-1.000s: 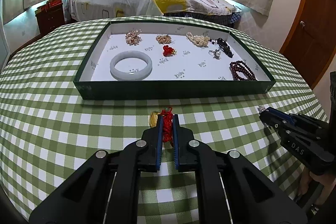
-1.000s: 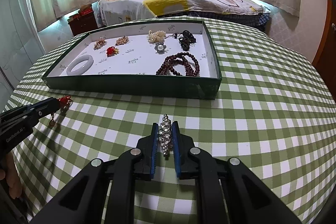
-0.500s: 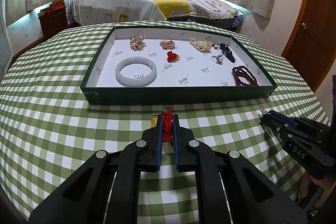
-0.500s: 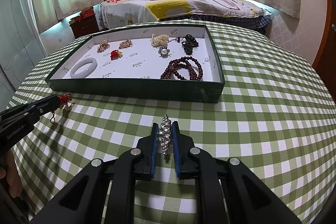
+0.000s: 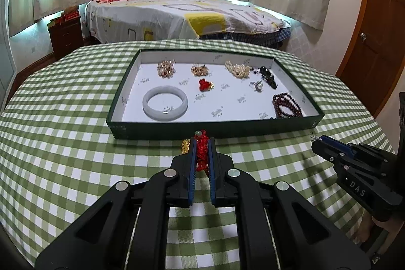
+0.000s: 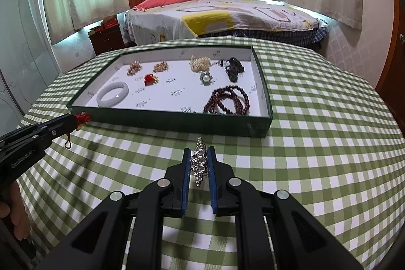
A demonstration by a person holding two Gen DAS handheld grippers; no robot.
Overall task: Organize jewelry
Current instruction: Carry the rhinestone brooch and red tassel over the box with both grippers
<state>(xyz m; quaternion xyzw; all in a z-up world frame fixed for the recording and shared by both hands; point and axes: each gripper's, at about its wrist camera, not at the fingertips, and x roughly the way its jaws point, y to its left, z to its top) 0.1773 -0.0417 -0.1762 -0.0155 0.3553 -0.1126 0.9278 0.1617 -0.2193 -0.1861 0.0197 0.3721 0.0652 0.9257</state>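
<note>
**Grippers loaded short of the tray wall**

Left wrist view: left gripper pinches a red knotted charm, just short of the green tray. Its near wall stands between charm and white floor, where a pale bangle lies; open floor sits mid-tray.

Right wrist view: right gripper pinches a rhinestone piece over bare checked tablecloth. Dark beads fill the tray's near right corner.

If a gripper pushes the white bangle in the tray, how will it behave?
The white bangle looks like a rigid, glossy ring lying flat, so it would probably slide on the tray liner, not bend. If tipped on edge, it may roll. It looks stone-like, so possibly brittle.
</note>
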